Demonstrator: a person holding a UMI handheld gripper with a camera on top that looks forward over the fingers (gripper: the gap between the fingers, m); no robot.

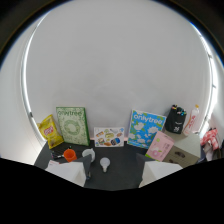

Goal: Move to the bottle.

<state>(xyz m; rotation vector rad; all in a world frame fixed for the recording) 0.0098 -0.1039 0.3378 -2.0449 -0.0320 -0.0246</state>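
The gripper [112, 177] shows two pale fingers set wide apart, holding nothing, with dark tabletop [122, 167] visible in the gap. Just ahead of that gap lies a white light bulb [104, 163], with a small grey cup [88, 154] and an orange cap [69, 154] beside it. The bottle [192, 119] stands well beyond and to the right of the bulb, upright on a raised box [186, 150] next to a black pen holder [175, 120]. The approach appears barely begun: the fingers sit far from the bottle. The next move likely calls for swinging right and forward, rising to the box top. Open tabletop lies to the right of the bulb, but a pink card [160, 146] leans at the box's edge and the pen holder crowds the bottle's left side.
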